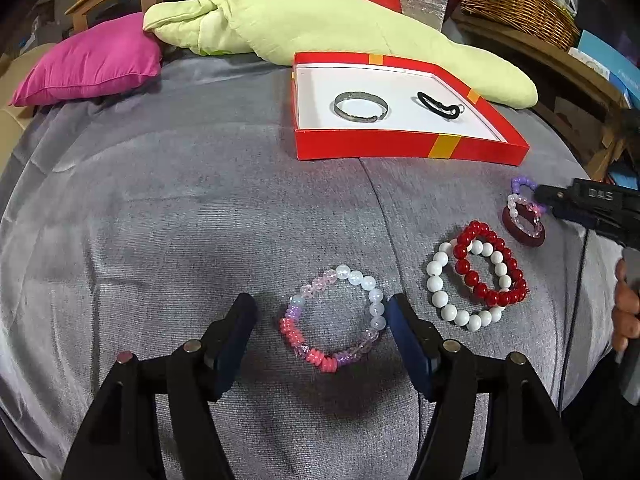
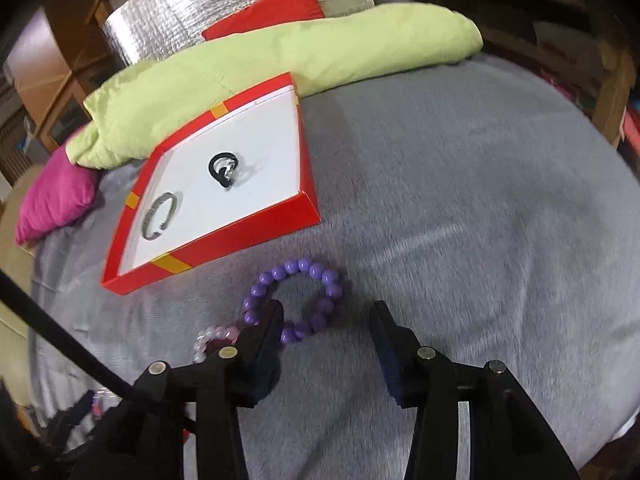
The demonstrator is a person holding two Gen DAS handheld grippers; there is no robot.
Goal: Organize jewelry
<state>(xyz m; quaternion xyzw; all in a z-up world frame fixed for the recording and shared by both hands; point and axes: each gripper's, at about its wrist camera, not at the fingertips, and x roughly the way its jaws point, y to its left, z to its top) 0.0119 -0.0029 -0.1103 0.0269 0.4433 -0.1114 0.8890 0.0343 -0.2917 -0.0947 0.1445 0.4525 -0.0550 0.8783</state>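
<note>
A grey-covered bed (image 1: 200, 208) carries everything. Along its far edge lies a light green quilt (image 1: 320, 20), with a pink cushion (image 1: 92, 60) at the far left corner. Just in front of the quilt, touching it, sits a shallow red box (image 1: 404, 146) with a white floor; inside lie a silver bangle (image 1: 361, 107) on the left and a black hair tie (image 1: 438, 105) to its right, apart from each other. Toward the near edge, the left gripper (image 1: 322, 320) hangs with its jaws apart, a pastel bead bracelet (image 1: 336, 318) flat on the cover between them, the pads not pressing it. Just right of that, a white bead bracelet (image 1: 436, 284) and a red bead bracelet (image 1: 486, 264) overlap. Further right, by the bed's right edge, the right gripper (image 2: 328, 320) stands with jaws apart, gripping nothing; a purple bead bracelet (image 2: 316, 276) lies on the cover, its near-left arc hidden behind the left finger. Just beside it sit a dark red ring (image 1: 520, 226) and a small pink-and-clear bracelet (image 1: 528, 210), overlapping.
</note>
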